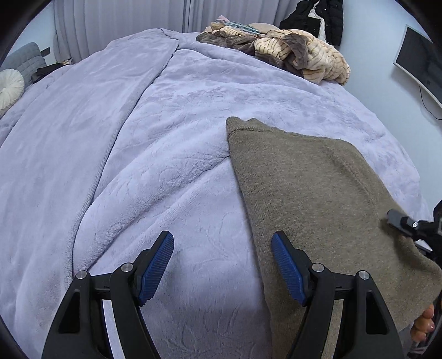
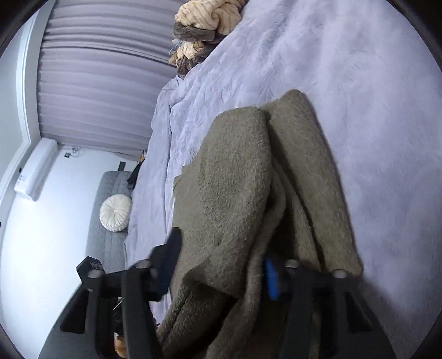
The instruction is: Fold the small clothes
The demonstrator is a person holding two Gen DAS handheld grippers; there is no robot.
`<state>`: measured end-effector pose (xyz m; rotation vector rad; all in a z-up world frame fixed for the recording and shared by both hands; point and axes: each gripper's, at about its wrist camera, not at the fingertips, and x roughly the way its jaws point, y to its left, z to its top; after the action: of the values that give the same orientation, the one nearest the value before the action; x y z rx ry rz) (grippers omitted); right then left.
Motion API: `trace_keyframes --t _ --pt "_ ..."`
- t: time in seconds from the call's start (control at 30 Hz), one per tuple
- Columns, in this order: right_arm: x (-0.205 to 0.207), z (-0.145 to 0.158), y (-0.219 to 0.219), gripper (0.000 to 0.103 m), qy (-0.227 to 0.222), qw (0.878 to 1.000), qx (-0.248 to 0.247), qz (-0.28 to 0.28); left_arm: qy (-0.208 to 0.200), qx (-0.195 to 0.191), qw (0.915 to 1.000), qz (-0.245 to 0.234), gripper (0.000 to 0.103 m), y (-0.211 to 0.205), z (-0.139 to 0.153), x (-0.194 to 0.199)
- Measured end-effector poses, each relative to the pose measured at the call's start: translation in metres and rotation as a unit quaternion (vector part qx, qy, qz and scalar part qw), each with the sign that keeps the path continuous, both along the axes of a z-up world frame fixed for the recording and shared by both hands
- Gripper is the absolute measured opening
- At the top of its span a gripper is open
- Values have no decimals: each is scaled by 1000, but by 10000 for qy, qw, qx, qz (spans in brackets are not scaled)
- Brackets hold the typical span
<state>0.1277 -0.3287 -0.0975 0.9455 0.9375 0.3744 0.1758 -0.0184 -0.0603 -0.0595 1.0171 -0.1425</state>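
A brown knit garment (image 1: 317,187) lies on the lilac bedspread (image 1: 165,138), its far corner pointing up the bed. My left gripper (image 1: 222,240) hovers open at the garment's left edge. Its right pad is over the knit, its left pad is over bare bedspread, and nothing is held. My right gripper (image 2: 221,262) is blurred. A thick bunch of the brown garment (image 2: 237,165) fills the gap between its fingers and rises toward the camera. In the left wrist view the right gripper (image 1: 406,221) sits at the garment's right edge.
A heap of cream and brown striped clothes (image 1: 298,52) lies at the bed's far end. A round white cushion (image 2: 115,212) rests on a grey seat beside the bed. Curtains (image 1: 124,24) hang behind, and a monitor (image 1: 420,60) stands at the right. A person's fingers (image 1: 425,323) show bottom right.
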Motion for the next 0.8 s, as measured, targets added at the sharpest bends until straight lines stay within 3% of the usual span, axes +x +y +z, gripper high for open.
trace_keyframes --t 0.1,0.17,0.23,0.4,0.53,0.67,0.73,0.8 --pt "4 23 13 19 -367 9963 -775 59 -39 -40 10000 -37 75 -2 5 -1" --pt "-11 45 11 19 -912 9923 -841 -63 -117 -68 9998 -134 75 -6 9 -3" --pt "-26 54 7 19 -1085 9894 -948 -186 -200 -52 9994 -280 75 -13 12 -4" --pt "-33 4 -14 19 -247 9936 -964 -527 -265 227 9984 -442 84 -29 2 -6" --pt "-33 -12 -25 21 -142 9960 -558 -689 -282 379 9977 -492 84 -28 6 -10" --pt "-41 3 -27 31 -86 9920 -993 -775 -220 506 9970 -543 84 -22 14 -16" --pt "-56 9 -35 37 -101 9924 -863 -866 -193 462 9968 -620 84 -19 17 -22" --pt "-69 13 -41 59 -148 9943 -508 -924 -134 400 9967 -693 84 -17 17 -30"
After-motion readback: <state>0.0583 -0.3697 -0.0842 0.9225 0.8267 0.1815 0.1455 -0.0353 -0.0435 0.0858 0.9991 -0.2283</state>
